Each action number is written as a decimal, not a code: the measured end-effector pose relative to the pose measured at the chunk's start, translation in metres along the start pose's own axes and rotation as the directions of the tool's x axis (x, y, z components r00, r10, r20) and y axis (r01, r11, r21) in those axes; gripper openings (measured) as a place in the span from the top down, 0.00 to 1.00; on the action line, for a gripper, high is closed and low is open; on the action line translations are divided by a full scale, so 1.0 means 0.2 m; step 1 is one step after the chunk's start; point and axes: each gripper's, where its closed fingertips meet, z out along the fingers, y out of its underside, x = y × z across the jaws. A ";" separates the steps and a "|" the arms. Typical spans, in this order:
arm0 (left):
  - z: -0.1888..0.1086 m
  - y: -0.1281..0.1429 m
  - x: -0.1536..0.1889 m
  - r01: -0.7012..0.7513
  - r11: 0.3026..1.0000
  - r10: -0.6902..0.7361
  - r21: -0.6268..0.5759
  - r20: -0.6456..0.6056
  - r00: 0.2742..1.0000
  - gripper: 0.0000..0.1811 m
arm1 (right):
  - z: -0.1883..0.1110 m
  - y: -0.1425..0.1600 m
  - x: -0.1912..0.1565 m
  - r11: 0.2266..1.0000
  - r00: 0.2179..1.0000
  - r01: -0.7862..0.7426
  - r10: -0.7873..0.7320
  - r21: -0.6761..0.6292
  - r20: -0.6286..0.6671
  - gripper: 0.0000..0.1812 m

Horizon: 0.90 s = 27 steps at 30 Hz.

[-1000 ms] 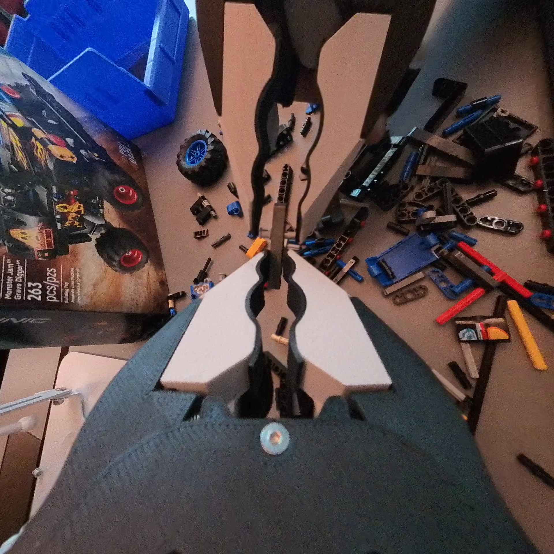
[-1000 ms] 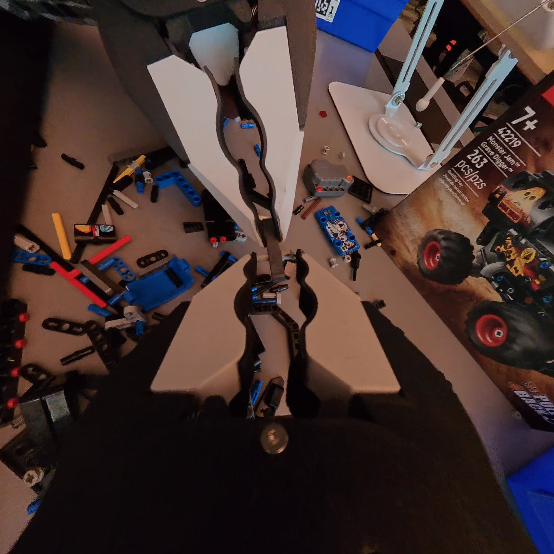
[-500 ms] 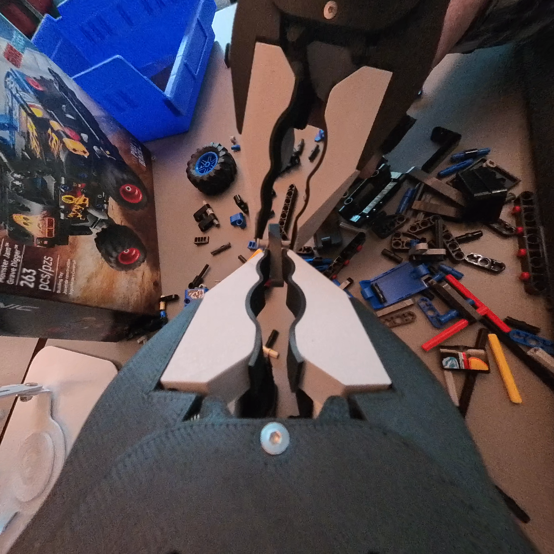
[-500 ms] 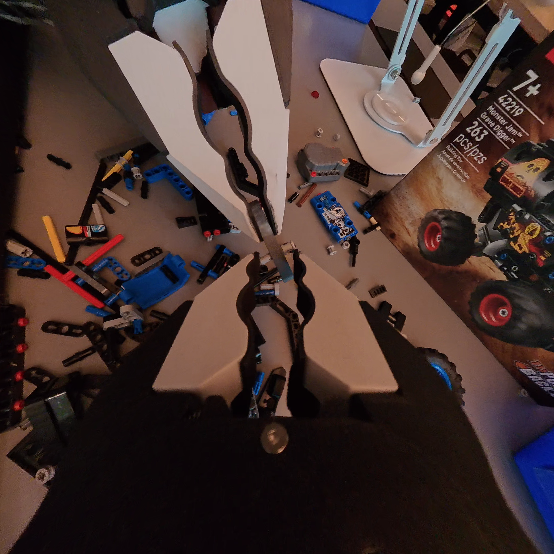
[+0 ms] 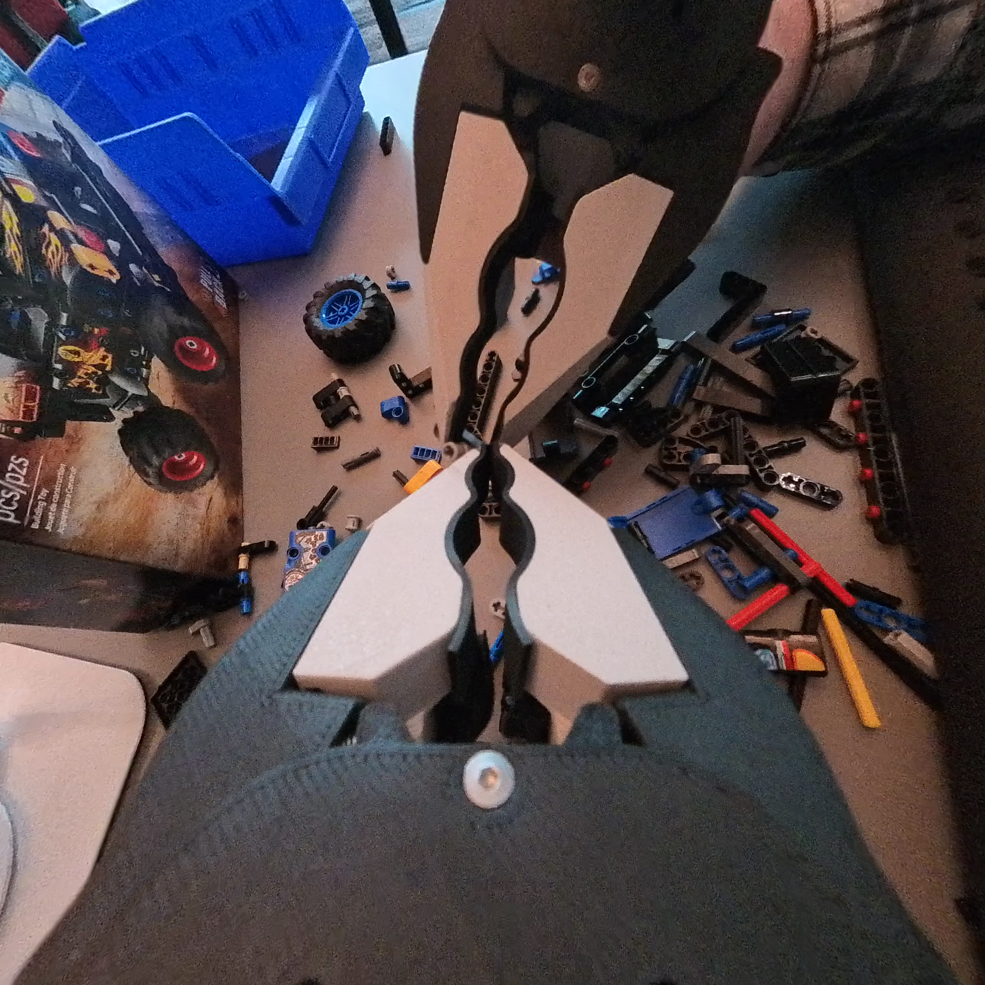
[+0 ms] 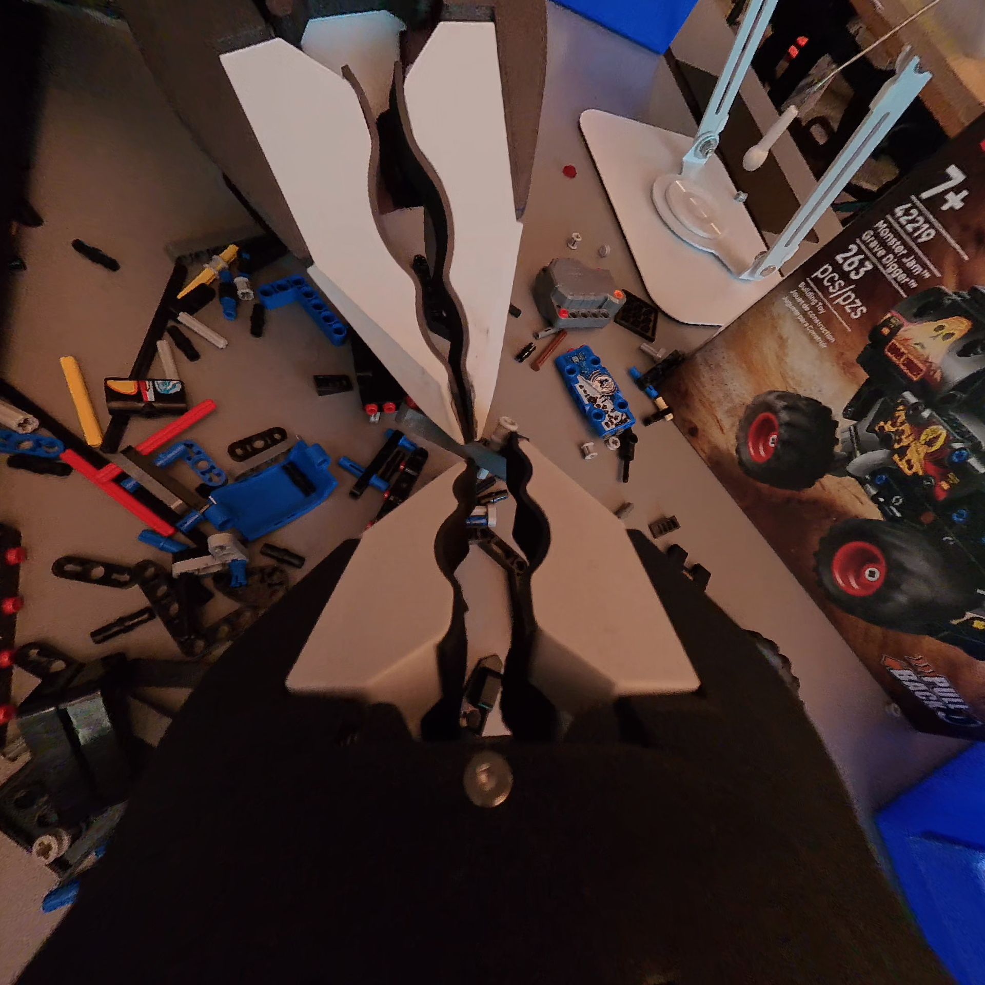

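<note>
Wheel (image 5: pixel 349 318) shows in left wrist view only.

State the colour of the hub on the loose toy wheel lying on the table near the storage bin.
Blue hub inside a black tyre: the loose wheel shows best in the left wrist view.

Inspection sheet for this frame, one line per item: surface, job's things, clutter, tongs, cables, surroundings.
Surface: beige table, littered.
Job's things: grey beam, held above the table.
Clutter: loose bricks, wheel, toy box, blue bin, white stand.
Tongs: left tongs shut on beam; right tongs at its end, grip unclear.
Cables: perhaps a thin wire behind stand.
Surroundings: plaid sleeve; dim light.
</note>
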 end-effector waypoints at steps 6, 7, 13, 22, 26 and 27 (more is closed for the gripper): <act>-0.05 -0.04 0.00 0.071 0.996 -0.067 0.059 -0.073 0.995 1.00 | -0.03 -0.03 -0.03 0.997 0.998 0.053 -0.055 0.060 0.033 0.92; -0.06 -0.05 0.01 0.094 0.993 -0.085 0.073 -0.112 0.990 1.00 | -0.03 -0.02 -0.03 0.997 0.997 0.076 -0.077 0.035 0.020 0.89; -0.03 0.01 0.07 0.135 0.991 -0.129 0.017 -0.197 0.972 1.00 | -0.02 0.01 -0.06 0.994 0.992 0.107 -0.108 0.012 0.062 1.00; -0.05 0.26 0.12 -0.103 0.972 0.055 -0.210 -0.221 0.974 0.80 | 0.01 0.08 -0.10 0.996 0.990 0.071 -0.064 -0.052 0.127 0.96; -0.09 0.25 0.14 -0.100 0.979 0.051 -0.179 -0.260 0.964 0.76 | 0.01 0.10 -0.10 0.995 0.988 0.064 -0.053 -0.077 0.144 0.97; -0.08 0.27 0.14 -0.102 0.974 0.048 -0.200 -0.259 0.965 0.73 | 0.02 0.11 -0.11 0.995 0.988 0.065 -0.052 -0.082 0.146 0.97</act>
